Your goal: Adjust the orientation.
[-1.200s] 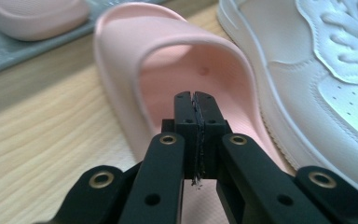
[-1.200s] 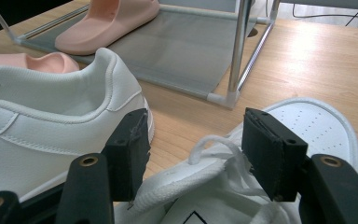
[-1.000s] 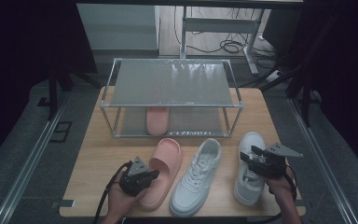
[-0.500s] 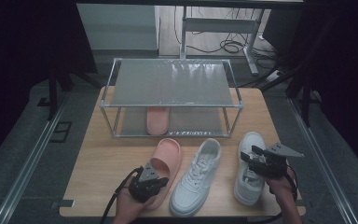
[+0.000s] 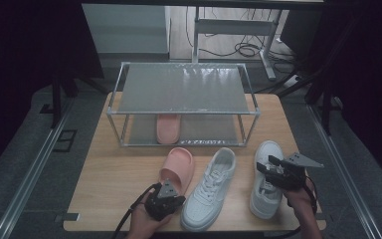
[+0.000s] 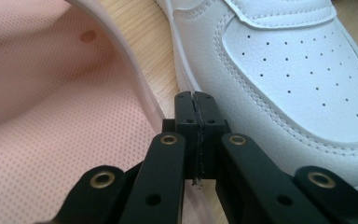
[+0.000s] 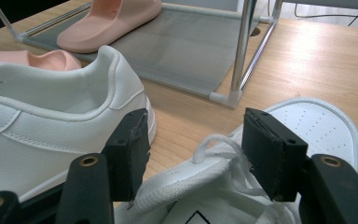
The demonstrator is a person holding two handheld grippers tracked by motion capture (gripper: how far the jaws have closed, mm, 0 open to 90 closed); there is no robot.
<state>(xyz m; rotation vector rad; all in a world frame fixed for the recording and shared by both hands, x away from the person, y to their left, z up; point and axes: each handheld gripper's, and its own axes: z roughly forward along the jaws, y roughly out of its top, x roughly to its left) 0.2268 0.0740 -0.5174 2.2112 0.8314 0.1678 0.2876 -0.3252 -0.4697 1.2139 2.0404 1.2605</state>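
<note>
Pink slide sandal (image 5: 177, 168) lies on the wooden table (image 5: 114, 174) in front of the shoe rack (image 5: 181, 94); the left gripper (image 5: 166, 195), jaws pressed together on nothing, sits at its heel edge beside a white sneaker (image 5: 210, 188). The right gripper (image 5: 272, 169) hangs spread over the second sneaker (image 5: 266, 184).

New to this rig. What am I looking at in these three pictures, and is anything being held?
A person at a wooden table holds a two-jaw hand tool in each hand. One picture looks down from above; the other two come from cameras riding on the tools, looking along their black jaws. On the table: a metal shoe rack with one pink slipper on its lower shelf, another pink slipper in front, and two white sneakers. The left gripper is shut, empty, by the front slipper's edge. The right gripper is open, straddling the right sneaker's collar, not yet gripping.
</note>
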